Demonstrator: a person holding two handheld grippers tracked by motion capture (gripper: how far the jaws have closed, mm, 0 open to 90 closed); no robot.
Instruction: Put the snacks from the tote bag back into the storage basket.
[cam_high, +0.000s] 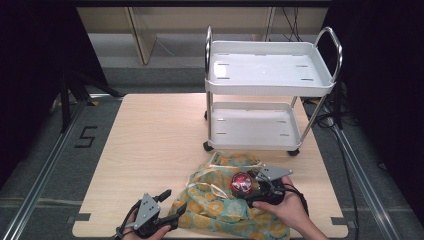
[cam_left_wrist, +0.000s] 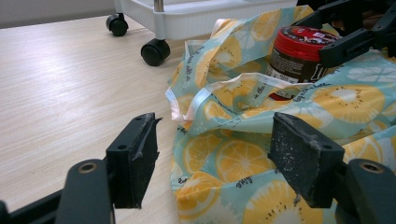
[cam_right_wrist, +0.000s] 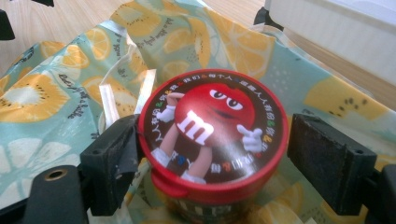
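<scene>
Tabletop, right gripper (cam_right_wrist: 212, 163) astride candy tub (cam_right_wrist: 211, 135)

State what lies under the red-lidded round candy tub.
The red-lidded round candy tub sits on the fruit-print fabric bag. Its base and whatever lies beneath are hidden.

Two black hand-held grippers: the left gripper (cam_high: 172, 207) and the right gripper (cam_high: 248, 183) each carry a grey three-cornered plate on top, dotted with small holes. Black cables trail from both. Each has two blocky black jaws with scuffed, dusty pads (cam_left_wrist: 306, 156) and round screw holes in the arms behind. The hands are bare, no sleeves in view.
</scene>
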